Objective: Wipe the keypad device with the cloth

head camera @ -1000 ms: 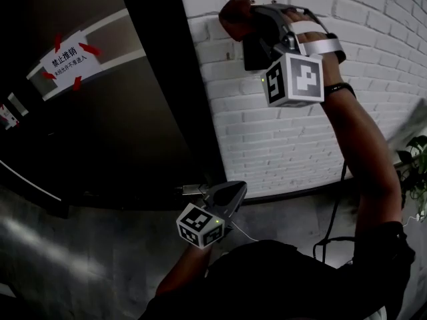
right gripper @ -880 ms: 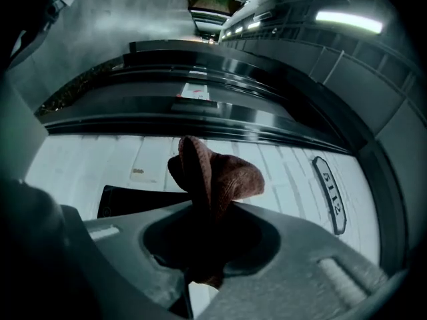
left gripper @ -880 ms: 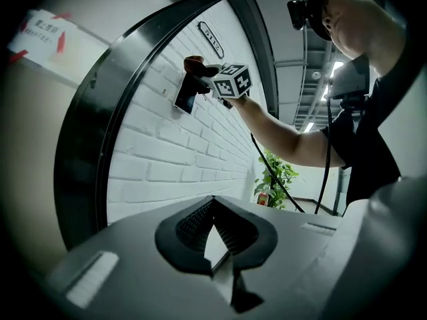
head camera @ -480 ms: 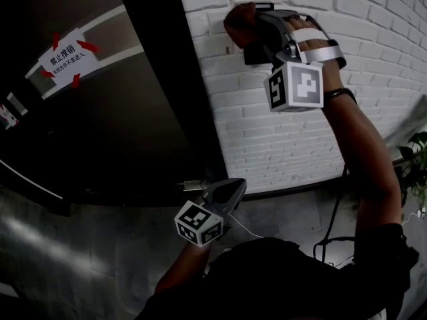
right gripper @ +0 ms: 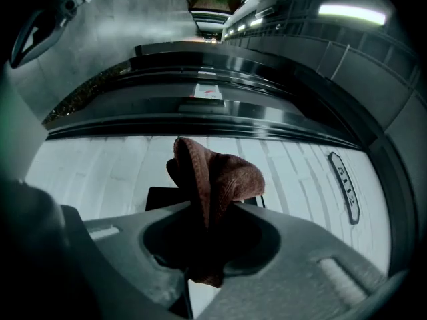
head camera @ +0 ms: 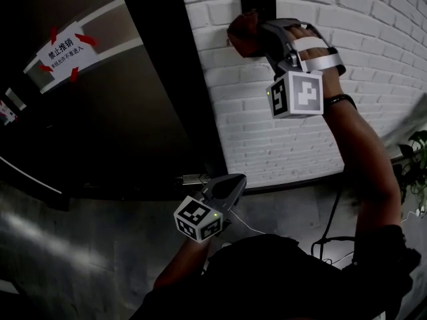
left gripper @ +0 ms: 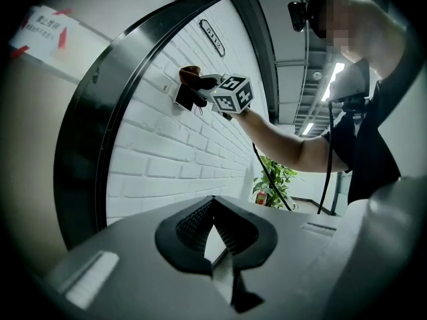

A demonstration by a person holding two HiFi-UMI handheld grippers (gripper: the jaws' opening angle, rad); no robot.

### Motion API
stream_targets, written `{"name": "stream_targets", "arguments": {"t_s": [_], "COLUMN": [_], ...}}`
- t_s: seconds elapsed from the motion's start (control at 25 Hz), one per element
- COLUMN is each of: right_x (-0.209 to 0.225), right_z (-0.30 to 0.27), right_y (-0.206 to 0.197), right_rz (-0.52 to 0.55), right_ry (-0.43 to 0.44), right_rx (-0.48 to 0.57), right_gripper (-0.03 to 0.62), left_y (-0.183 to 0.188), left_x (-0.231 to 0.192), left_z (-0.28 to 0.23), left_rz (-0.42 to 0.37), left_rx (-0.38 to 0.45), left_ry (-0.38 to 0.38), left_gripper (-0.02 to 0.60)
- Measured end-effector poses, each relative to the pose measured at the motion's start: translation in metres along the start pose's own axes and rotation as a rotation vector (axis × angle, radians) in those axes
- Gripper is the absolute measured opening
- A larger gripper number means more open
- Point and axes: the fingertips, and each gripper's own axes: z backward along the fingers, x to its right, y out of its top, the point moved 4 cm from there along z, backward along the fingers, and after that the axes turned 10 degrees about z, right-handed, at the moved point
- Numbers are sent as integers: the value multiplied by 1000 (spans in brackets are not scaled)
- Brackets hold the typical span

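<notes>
Jaws of our right gripper are clamping the cloth, and we are pressing it on the keypad (its top is showing above the cloth) on the brick wall. Our left gripper is hanging low by the door, jaws together, empty.

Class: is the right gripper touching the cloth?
Touching. The right gripper view shows the right gripper with jaws shut on the cloth, which bunches out above them.
</notes>
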Motion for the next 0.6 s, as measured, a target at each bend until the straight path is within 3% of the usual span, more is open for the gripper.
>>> {"name": "stream_targets", "arguments": {"t_s": [0.6], "right_x": [-42], "right_z": [13], "right_y": [12], "right_rz": [-9], "right_ry": [98], "right_rx": [44], "right_gripper": [60], "left_y": [-3], "left_x": [0], "left_z": [3], "left_rz": [11], "left_rx": [-1], "left_ry": [17], "left_gripper": [17]}}
